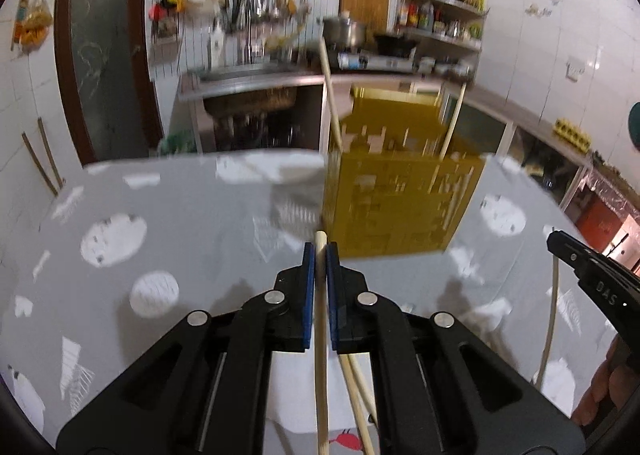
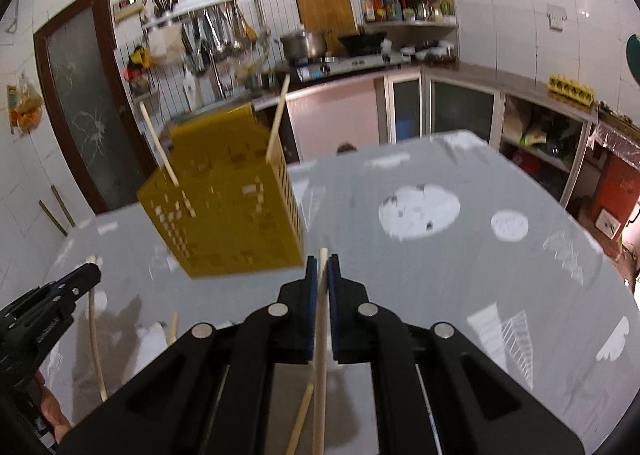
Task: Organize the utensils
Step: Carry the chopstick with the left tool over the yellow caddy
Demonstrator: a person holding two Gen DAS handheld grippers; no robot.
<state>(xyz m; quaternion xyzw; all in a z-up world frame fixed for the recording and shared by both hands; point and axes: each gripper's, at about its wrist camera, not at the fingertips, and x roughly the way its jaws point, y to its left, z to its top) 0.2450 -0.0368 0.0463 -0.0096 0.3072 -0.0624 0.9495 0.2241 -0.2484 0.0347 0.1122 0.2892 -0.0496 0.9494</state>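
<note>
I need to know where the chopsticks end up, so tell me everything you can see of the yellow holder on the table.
The yellow holder is a box-shaped bin, seemingly plastic, its walls pierced with rows of small rectangular slots. It stands upright and open-topped on the grey patterned table, toward the far edge. Two pale chopsticks already lean inside it, their ends sticking out above the rim. Neither gripper touches it. Motion blur hides finer detail.

A home kitchen; a gas stove (image 2: 352, 63) with a pot (image 2: 304, 43), hanging ladles (image 2: 216, 35), white wall tiles (image 2: 520, 27).
</note>
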